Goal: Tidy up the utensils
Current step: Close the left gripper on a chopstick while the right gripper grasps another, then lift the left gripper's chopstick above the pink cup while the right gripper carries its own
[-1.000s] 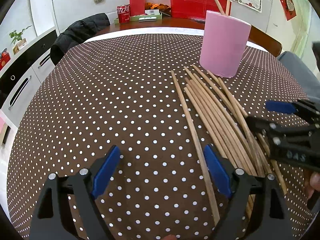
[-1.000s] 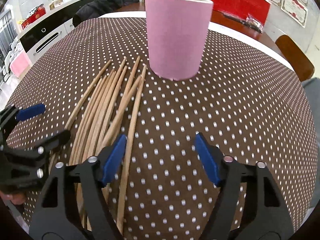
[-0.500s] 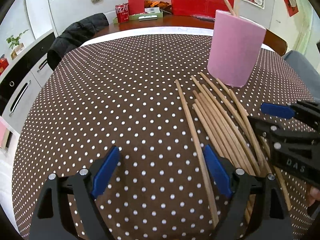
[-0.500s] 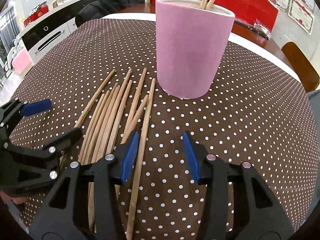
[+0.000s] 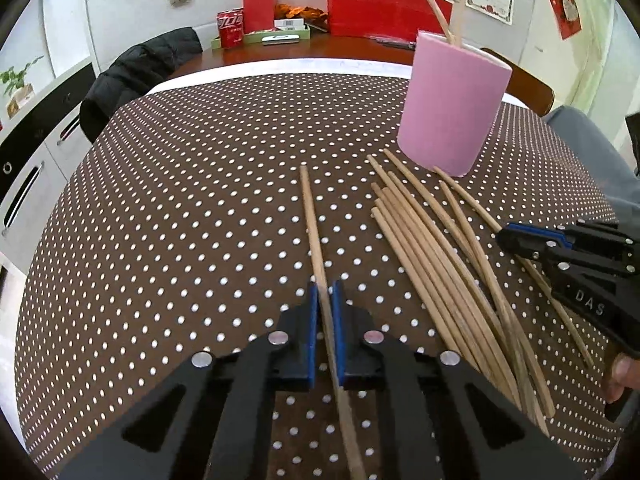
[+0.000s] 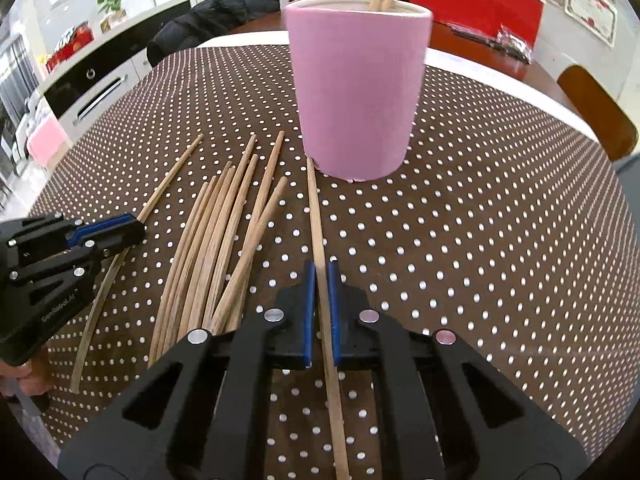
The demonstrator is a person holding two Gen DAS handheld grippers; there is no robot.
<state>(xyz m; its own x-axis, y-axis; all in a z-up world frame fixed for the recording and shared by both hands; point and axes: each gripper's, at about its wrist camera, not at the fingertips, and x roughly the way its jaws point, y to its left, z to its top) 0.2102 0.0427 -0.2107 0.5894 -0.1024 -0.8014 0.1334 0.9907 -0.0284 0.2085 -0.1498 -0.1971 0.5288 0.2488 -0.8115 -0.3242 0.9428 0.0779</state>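
Two hand-held claws each clamp a single wooden chopstick on a round worktop (image 5: 168, 184) covered in a brown cloth with white dots. The left claw (image 5: 325, 296) has its blue pads pressed together on the left chopstick (image 5: 314, 236), which lies a little apart from the loose bundle of chopsticks (image 5: 436, 264) fanned out to its right. The right claw (image 6: 321, 276) is likewise closed on the right chopstick (image 6: 315, 216), whose far tip almost touches the foot of the pink cup (image 6: 358, 92). The cup stands upright just beyond the bundle and already holds two chopsticks (image 5: 444, 12), leaning out over its rim. In the right wrist view the bundle spreads between the two claws, several sticks crossing one another beside the gripped one. Behind the worktop, a black jacket (image 5: 136, 76) hangs over a chair, and red soda cans (image 5: 231, 28) and red boxes (image 5: 384, 8) sit on a wooden table along the wall.
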